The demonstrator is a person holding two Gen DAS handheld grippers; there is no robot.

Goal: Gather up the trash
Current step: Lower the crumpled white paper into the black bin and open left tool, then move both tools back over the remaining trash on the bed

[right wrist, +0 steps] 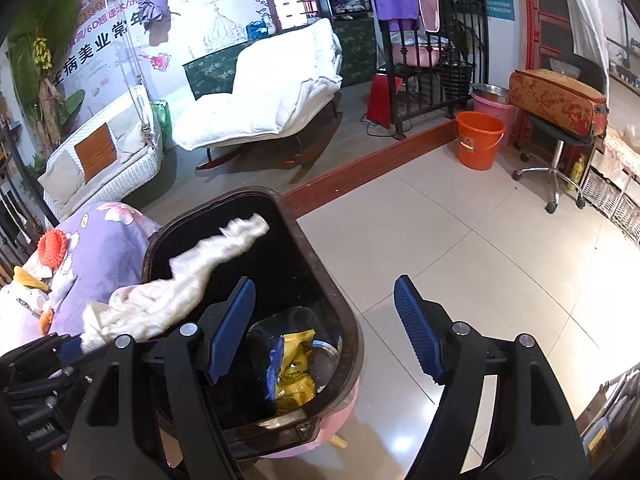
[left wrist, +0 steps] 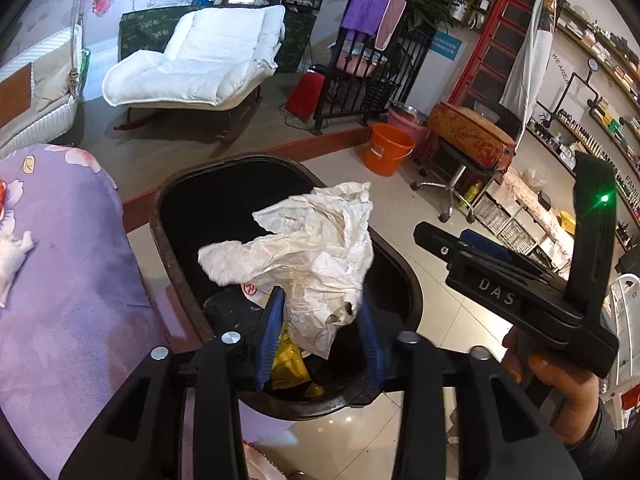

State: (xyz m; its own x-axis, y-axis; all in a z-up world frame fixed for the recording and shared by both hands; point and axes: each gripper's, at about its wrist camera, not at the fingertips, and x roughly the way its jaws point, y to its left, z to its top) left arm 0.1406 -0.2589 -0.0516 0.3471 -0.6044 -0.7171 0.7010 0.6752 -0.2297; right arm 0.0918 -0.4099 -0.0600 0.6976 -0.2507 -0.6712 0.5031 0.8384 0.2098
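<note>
Your left hand-held gripper has its ribbed blue pads on either side of a crumpled white plastic bag. The left pad touches the film; whether the right pad presses it you cannot tell from here, so the grip is uncertain. The bag is thin, wrinkled and slightly glossy, with a red printed mark near its lower edge, and it billows up and ahead of the pads above the open mouth of the trash bin.

The bin is a dark, rounded-rectangular tub with a brownish rim and a black inside. Below your pads, at its bottom, lies a yellow snack wrapper, shiny and creased, beside a clear plastic piece.

Your right hand-held gripper stands open with nothing between its pads: the left pad hangs over the bin, the right over the pale glossy floor tiles.

To the left of the bin sits a soft purple floral cover, with a white crumpled scrap on it.
</note>
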